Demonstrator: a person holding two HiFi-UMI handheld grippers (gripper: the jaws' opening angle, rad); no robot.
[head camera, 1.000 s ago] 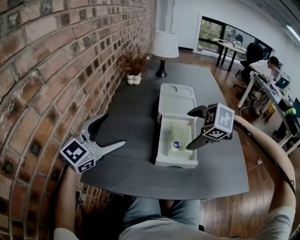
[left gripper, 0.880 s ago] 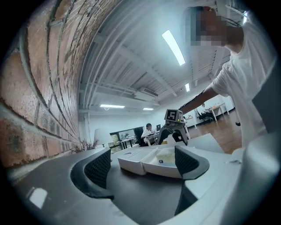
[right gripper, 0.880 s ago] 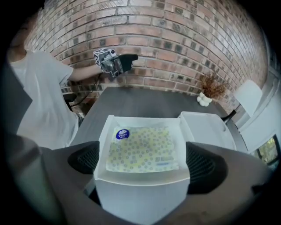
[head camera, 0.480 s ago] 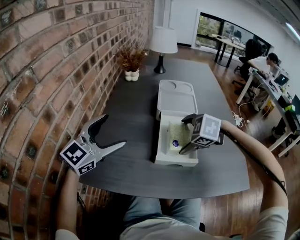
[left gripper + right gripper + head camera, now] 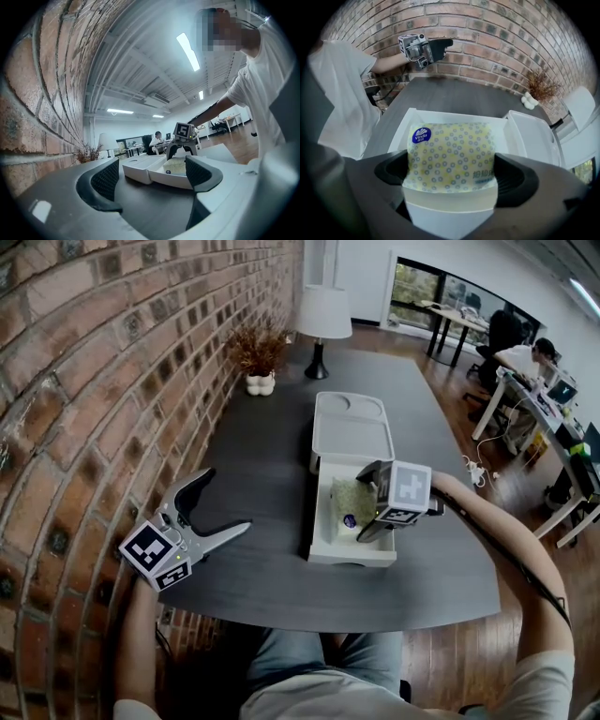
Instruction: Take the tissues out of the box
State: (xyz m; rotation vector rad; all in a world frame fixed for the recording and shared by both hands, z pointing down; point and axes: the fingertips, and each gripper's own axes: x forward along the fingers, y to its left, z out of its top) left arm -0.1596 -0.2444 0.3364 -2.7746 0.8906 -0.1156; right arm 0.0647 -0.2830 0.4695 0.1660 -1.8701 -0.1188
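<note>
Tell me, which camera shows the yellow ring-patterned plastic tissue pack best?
The right gripper view: the yellow ring-patterned plastic tissue pack fills the centre, blue logo clear. In the head view it is a small pale patch in the white plastic box; the left gripper view shows it small and distant.

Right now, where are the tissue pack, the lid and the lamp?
tissue pack [image 5: 450, 157]: right gripper view, middle of its patterned wrapper.
lid [image 5: 352, 432]: head view, flat middle of the open lid.
lamp [image 5: 323, 313]: head view, middle of the white shade.
</note>
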